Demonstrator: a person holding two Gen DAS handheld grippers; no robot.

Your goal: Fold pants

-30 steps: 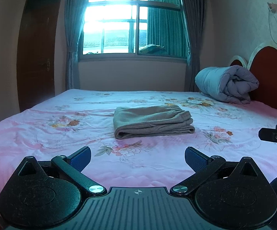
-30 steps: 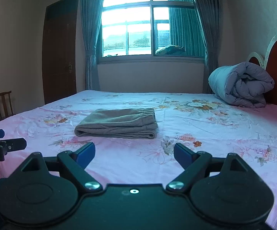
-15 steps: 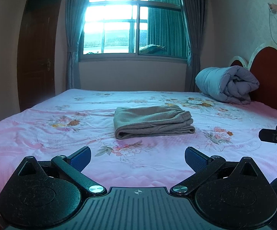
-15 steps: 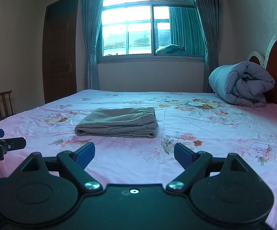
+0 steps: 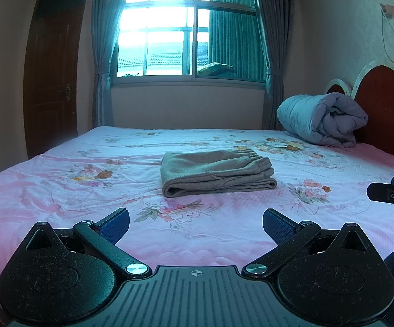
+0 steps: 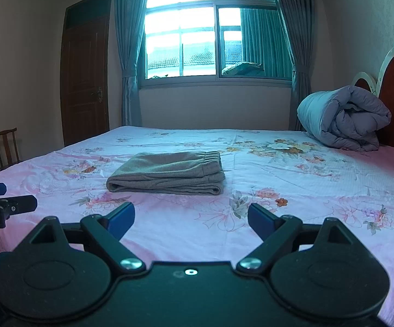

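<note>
Pants [image 5: 216, 171]: grey-brown, folded into a flat rectangular stack, elastic waistband on the right end; lying at mid-frame on the bed, apart from both grippers.

Writing: white letters "ot.AI" on the black body of the left gripper, seen at the left edge of the right wrist view; the start of the word is cut off. No other legible text.

Left gripper [image 5: 195, 224]: lower frame, blue-padded fingers spread wide, empty, above the sheet.

Right gripper [image 6: 191, 218]: lower frame, fingers likewise spread wide, empty.

Bed sheet [image 5: 60, 190]: pink and white with floral print, lightly wrinkled, covering the whole bed.

Rolled duvet [image 5: 323, 121]: pale blue-grey, right of frame, against the headboard [image 5: 382, 109], dark red with white arched trim.

Room: window [image 5: 191, 32] at upper centre, bright, flanked by grey-blue curtains; dark wooden door [image 5: 51, 84] at left; wooden chair [image 6: 5, 147] at the left edge of the right wrist view; white cable on the upper right wall.
</note>
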